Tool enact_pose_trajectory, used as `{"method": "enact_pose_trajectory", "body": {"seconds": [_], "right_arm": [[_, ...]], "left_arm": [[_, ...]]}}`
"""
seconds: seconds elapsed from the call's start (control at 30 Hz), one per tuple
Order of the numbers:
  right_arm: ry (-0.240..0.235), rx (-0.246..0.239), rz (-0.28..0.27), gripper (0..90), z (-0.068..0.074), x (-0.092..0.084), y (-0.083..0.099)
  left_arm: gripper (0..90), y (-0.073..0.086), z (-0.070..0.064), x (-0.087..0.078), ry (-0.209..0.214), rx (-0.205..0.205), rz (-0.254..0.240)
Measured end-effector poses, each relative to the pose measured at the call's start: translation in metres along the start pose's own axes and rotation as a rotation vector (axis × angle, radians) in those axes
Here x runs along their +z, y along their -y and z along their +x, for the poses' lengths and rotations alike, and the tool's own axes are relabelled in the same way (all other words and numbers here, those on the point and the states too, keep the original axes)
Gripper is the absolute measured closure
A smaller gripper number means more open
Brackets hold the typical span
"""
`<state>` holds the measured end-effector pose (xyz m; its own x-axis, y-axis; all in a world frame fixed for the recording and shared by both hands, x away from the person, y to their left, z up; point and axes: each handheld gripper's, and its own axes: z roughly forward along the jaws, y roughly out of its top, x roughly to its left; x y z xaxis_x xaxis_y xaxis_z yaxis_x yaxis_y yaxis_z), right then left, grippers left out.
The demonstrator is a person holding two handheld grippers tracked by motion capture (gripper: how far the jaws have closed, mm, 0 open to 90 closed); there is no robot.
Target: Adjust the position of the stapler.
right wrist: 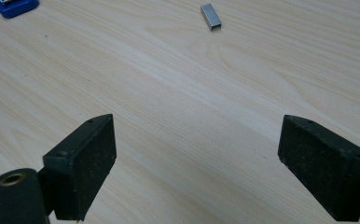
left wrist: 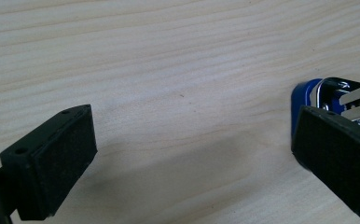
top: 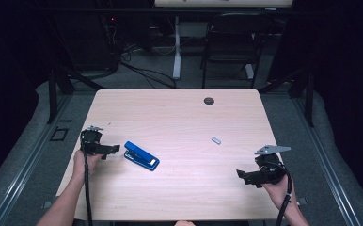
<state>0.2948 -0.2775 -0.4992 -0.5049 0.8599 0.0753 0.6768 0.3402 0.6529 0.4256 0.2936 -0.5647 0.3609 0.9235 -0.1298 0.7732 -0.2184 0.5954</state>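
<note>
Blue stapler (top: 141, 156), one, staple strip (top: 216, 140), one, left gripper (top: 115, 149) and right gripper (top: 240, 174) both gaping, empty.

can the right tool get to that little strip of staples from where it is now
Probably yes. The right tool is open and the staple strip lies ahead of it on bare table, nothing between them. The blue stapler sits well off to the side.

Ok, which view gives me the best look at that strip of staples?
The right gripper view: the strip of staples lies sharp and unobstructed on the table, ahead of the open right gripper. In the high view it is just a small grey sliver, right of the blue stapler.
</note>
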Motion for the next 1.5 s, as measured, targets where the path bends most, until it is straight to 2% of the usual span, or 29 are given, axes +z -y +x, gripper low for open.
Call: {"method": "enact_pose_trajectory", "body": {"seconds": [0.17, 0.3, 0.43, 0.5, 0.6, 0.67, 0.73, 0.8, 0.87, 0.93, 0.97, 1.0, 1.03, 1.1, 1.13, 1.2, 1.23, 1.3, 1.43, 1.5], "right_arm": [[0.004, -0.007, -0.008, 11.2, 0.002, -0.001, 0.0], [0.021, -0.007, 0.012, 11.4, 0.002, 0.003, -0.002], [0.019, -0.01, 0.018, 11.2, 0.004, 0.003, -0.002], [0.015, -0.011, 0.015, 11.3, 0.004, 0.004, -0.003], [0.006, -0.018, 0.025, 11.1, 0.006, 0.007, -0.004], [-0.002, -0.027, 0.03, 11.0, 0.007, 0.008, -0.004], [-0.01, -0.03, 0.033, 11.0, 0.007, 0.008, -0.004], [-0.014, -0.026, 0.041, 11.0, 0.007, 0.01, -0.004], [-0.017, -0.02, 0.039, 11.0, 0.007, 0.01, -0.004], [-0.017, -0.027, 0.042, 11.1, 0.007, 0.009, -0.003], [-0.019, -0.032, 0.036, 11.1, 0.007, 0.008, -0.003], [-0.019, -0.032, 0.036, 11.1, 0.007, 0.008, -0.003], [-0.02, -0.034, 0.039, 11.1, 0.007, 0.008, -0.003], [-0.022, -0.03, 0.04, 11.2, 0.008, 0.008, -0.003], [-0.021, -0.032, 0.041, 11.4, 0.008, 0.009, -0.003], [-0.019, -0.037, 0.045, 11.6, 0.007, 0.009, -0.003], [-0.018, -0.038, 0.046, 11.7, 0.007, 0.009, -0.003], [-0.015, -0.039, 0.045, 11.8, 0.008, 0.009, -0.002], [0.002, -0.051, 0.047, 11.9, 0.01, 0.009, -0.002], [0.005, -0.053, 0.05, 11.9, 0.01, 0.009, -0.002]], "left_arm": [[0.0, -0.001, -0.002, -0.004, -0.013, 0.024, 0.002], [0.0, 0.0, -0.001, -0.009, -0.008, 0.016, -0.019], [0.0, -0.004, 0.001, -0.012, -0.009, 0.025, -0.034], [0.0, -0.008, 0.003, -0.012, -0.015, -0.005, -0.056], [0.0, -0.01, 0.005, -0.012, -0.001, 0.0, -0.053], [0.0, -0.011, 0.006, -0.01, 0.017, -0.019, -0.046], [0.1, -0.013, 0.004, -0.008, -0.002, -0.019, -0.051], [0.7, -0.014, 0.002, -0.003, 0.019, -0.02, -0.032], [1.9, -0.015, -0.001, -0.002, 0.012, -0.009, -0.023], [9.0, -0.016, -0.004, 0.0, 0.024, -0.001, -0.029], [17.6, -0.017, -0.006, 0.001, 0.022, 0.008, -0.026], [17.6, -0.017, -0.008, 0.002, 0.023, 0.007, -0.028], [21.5, -0.018, -0.009, 0.002, 0.04, 0.009, -0.026], [39.0, -0.018, -0.011, 0.002, 0.077, 0.024, -0.041], [49.8, -0.017, -0.012, 0.002, 0.079, 0.034, -0.05], [56.6, -0.017, -0.014, 0.004, 0.118, 0.051, -0.059], [61.2, -0.017, -0.014, 0.004, 0.118, 0.051, -0.059], [62.5, -0.016, -0.015, 0.005, 0.14, 0.058, -0.052], [72.8, -0.019, -0.018, 0.015, 0.163, 0.1, -0.039], [75.1, -0.02, -0.023, 0.02, 0.199, 0.144, -0.01]]}}
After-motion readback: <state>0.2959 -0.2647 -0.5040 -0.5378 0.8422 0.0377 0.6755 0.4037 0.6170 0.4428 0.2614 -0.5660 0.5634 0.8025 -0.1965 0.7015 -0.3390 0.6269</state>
